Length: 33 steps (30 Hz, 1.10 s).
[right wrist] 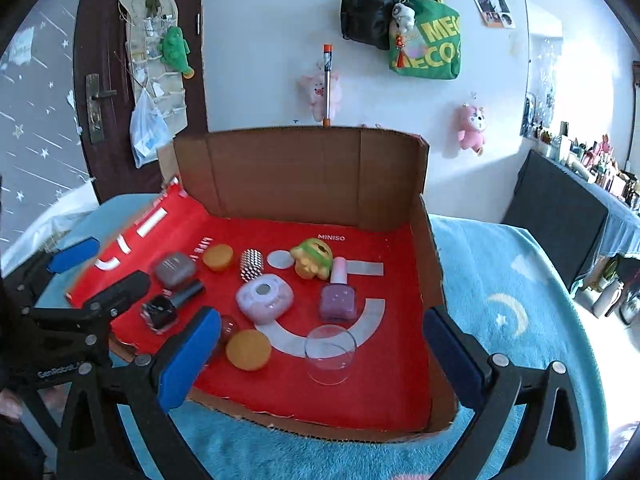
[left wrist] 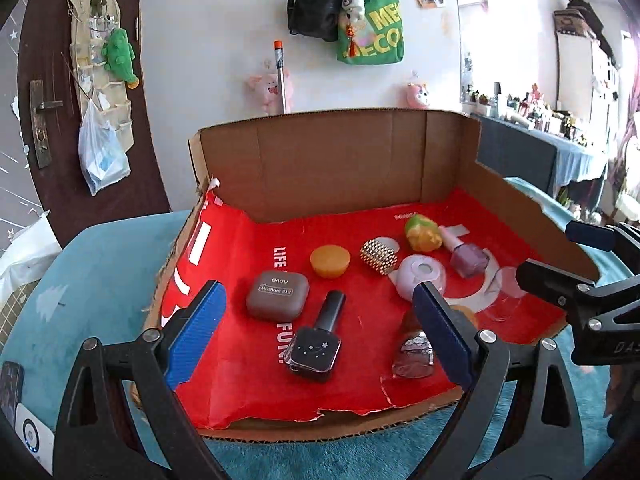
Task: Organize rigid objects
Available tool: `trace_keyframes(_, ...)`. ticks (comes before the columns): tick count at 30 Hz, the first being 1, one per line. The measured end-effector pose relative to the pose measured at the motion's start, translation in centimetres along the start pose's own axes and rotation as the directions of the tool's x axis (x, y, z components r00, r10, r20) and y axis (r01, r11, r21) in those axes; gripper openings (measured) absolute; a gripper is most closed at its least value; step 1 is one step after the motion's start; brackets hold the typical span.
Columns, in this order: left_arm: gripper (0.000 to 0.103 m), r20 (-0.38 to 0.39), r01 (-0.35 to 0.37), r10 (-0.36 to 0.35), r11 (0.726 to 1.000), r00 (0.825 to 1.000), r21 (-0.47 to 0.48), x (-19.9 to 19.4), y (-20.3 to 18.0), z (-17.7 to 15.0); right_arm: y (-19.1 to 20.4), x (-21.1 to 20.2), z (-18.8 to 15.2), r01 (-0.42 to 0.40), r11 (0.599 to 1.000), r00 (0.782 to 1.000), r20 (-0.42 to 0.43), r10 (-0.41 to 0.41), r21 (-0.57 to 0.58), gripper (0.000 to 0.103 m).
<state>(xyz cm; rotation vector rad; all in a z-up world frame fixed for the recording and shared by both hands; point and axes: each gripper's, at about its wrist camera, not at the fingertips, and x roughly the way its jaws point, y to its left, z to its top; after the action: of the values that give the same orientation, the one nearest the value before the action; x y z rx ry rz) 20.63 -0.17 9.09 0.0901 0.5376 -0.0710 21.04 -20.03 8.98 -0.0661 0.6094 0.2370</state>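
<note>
Both grippers hang just above the near edge of the cardboard tray (left wrist: 340, 168), tipped downward, and neither has anything in it. The left gripper (left wrist: 320, 332) stands spread wide, its blue pads (left wrist: 196, 332) straddling the black nail polish bottle (left wrist: 316, 344) without touching it; that bottle lies flat on the red paper liner (left wrist: 240, 380), cap pointing away. Just beyond it sits the brown eye shadow case (left wrist: 277, 295), and further back a small orange puck (left wrist: 330, 261) and a studded silver ring (left wrist: 378, 257). The right gripper (right wrist: 320, 354) is spread just as wide, one pad over the tray's front left part, the other out past the right wall above the blue blanket (right wrist: 520, 280). Between its fingers, near the front, stand a clear glass cup (right wrist: 330, 354) and a second orange puck (right wrist: 248, 349). Behind them are a lilac round case (right wrist: 264, 298) and a purple nail polish bottle (right wrist: 338, 296) with a pink cap, and at the back a green and yellow toy figure (right wrist: 312, 258). A small clear-and-red object near the left pad is partly hidden, and I cannot tell what it is. Everything rests loose on the liner, spread apart, none stacked.
</note>
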Motion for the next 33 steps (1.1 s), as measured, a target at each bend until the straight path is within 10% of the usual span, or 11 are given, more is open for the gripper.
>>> trace_keyframes(33, 0.095, -0.075, 0.014, -0.019, 0.998, 0.997, -0.065, 2.5, 1.4, -1.2, 0.5, 2.5, -1.9, 0.04, 0.999, 0.999, 0.024, -0.04, 0.013, 0.103)
